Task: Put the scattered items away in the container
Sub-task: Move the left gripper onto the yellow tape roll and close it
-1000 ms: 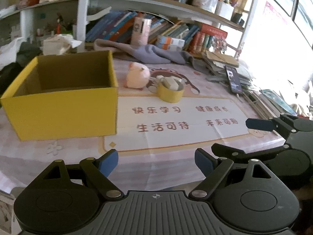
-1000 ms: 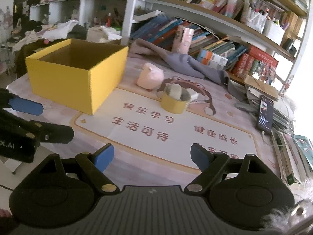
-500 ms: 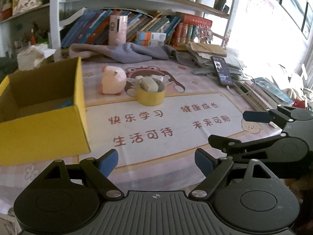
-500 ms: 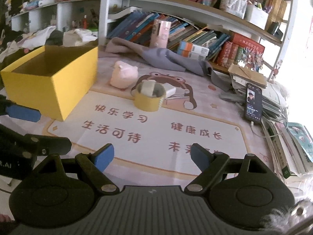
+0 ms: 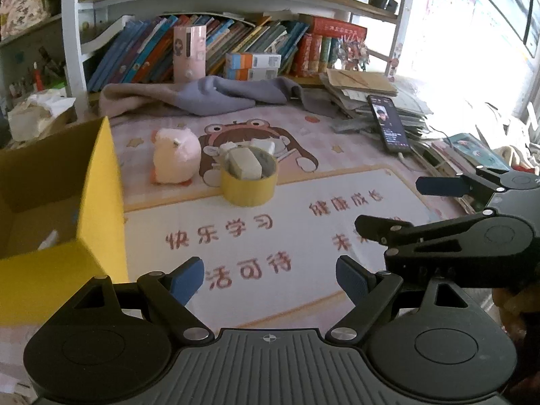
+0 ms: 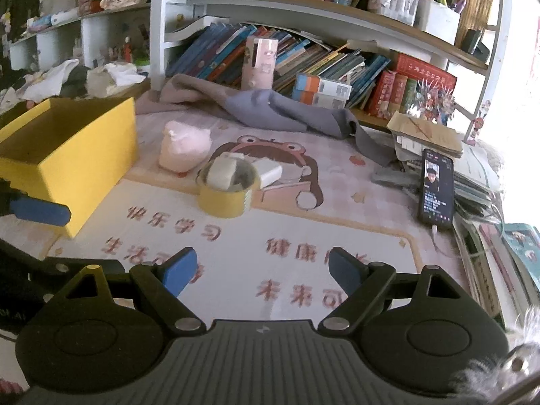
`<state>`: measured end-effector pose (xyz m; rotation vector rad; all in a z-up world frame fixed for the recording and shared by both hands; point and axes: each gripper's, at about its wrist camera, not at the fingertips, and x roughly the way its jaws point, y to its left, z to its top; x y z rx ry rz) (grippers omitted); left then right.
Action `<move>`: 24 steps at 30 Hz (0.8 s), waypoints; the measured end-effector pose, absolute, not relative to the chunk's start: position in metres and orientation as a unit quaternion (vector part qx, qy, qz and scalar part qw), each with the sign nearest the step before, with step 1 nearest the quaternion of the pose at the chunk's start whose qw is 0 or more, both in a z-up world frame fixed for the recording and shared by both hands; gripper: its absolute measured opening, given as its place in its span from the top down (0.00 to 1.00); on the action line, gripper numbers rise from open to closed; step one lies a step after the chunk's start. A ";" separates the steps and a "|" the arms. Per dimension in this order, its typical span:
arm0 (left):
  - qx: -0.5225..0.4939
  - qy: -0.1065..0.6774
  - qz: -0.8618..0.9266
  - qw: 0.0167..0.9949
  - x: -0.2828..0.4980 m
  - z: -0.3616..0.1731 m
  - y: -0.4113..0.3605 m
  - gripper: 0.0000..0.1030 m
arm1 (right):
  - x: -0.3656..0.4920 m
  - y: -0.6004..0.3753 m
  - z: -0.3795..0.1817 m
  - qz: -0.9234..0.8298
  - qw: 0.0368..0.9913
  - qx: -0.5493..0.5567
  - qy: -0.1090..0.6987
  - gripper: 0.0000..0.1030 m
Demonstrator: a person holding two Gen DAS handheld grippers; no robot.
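Both the left gripper (image 5: 270, 278) and right gripper (image 6: 261, 270) hang empty, jaws wide, over a bare stretch of printed mat (image 5: 303, 236) reading "快乐学习". Ahead, a pink plush (image 5: 175, 160) and yellow tape roll (image 5: 249, 185) sit just right of the yellow box (image 5: 101, 202). Only the right view shows the box's far rim.

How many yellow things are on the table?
2: the yellow box at the left, open, and the yellow tape roll on the mat's middle. Others may be hidden inside the box.
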<state>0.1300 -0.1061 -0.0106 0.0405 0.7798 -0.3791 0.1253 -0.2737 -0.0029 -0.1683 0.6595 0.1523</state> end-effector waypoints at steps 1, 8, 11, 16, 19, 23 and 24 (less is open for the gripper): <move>0.018 0.378 -0.181 0.908 0.136 -0.011 -0.109 0.15 | 0.131 -0.277 -0.002 0.076 0.940 -0.083 0.322 0.18; 0.010 0.381 -0.165 0.910 0.172 -0.011 -0.138 0.15 | 0.174 -0.309 0.003 0.088 0.941 -0.082 0.316 0.18; 0.014 0.378 -0.159 0.912 0.185 -0.009 -0.151 0.15 | 0.191 -0.323 0.004 0.095 0.941 -0.077 0.315 0.18; 0.020 0.378 -0.137 0.915 0.209 -0.010 -0.167 0.15 | 0.219 -0.343 0.002 0.112 0.939 -0.061 0.318 0.18; 0.022 0.378 -0.117 0.918 0.224 -0.013 -0.173 0.15 | 0.234 -0.352 0.000 0.119 0.937 -0.048 0.324 0.18; 0.017 0.379 -0.099 0.920 0.243 -0.024 -0.178 0.15 | 0.254 -0.362 -0.006 0.122 0.935 -0.029 0.331 0.18; 0.017 0.379 -0.095 0.920 0.247 -0.027 -0.179 0.15 | 0.259 -0.364 -0.008 0.121 0.935 -0.024 0.333 0.18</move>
